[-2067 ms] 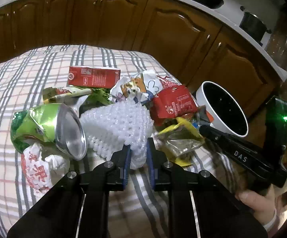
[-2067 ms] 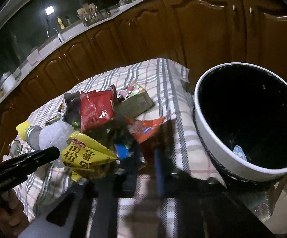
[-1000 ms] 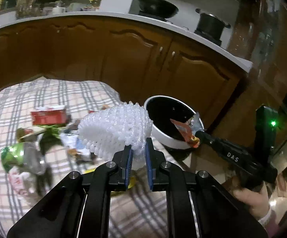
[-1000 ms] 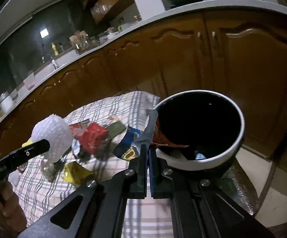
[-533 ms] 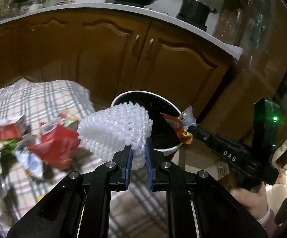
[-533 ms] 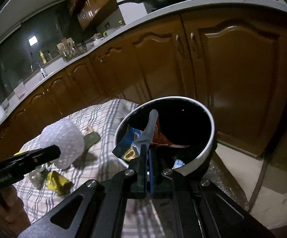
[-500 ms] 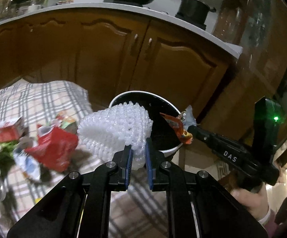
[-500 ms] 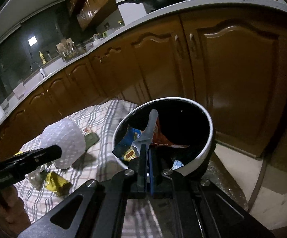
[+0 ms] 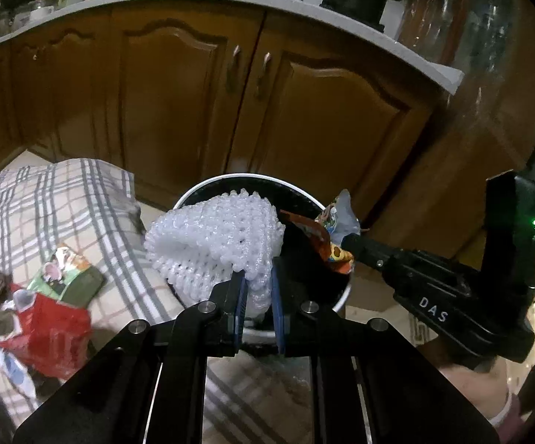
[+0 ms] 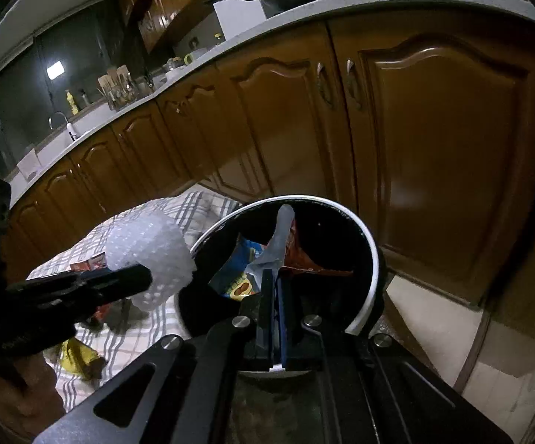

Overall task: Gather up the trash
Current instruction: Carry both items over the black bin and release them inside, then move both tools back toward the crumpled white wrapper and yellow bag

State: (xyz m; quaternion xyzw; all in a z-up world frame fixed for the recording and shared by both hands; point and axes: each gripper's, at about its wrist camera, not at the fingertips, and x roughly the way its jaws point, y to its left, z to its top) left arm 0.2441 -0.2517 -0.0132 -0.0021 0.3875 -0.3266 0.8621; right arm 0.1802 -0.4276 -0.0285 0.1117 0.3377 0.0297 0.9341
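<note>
Your left hand-held gripper pinches the white foam net, your right hand-held gripper a snack wrapper, both above the white-rimmed bin. Beyond, possibly more wrappers on the checked cloth.

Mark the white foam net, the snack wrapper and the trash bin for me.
white foam net (image 9: 212,244), left wrist view, middle of mesh
snack wrapper (image 10: 285,248), right wrist view, silver inner side
trash bin (image 10: 372,259), right wrist view, white rim
</note>
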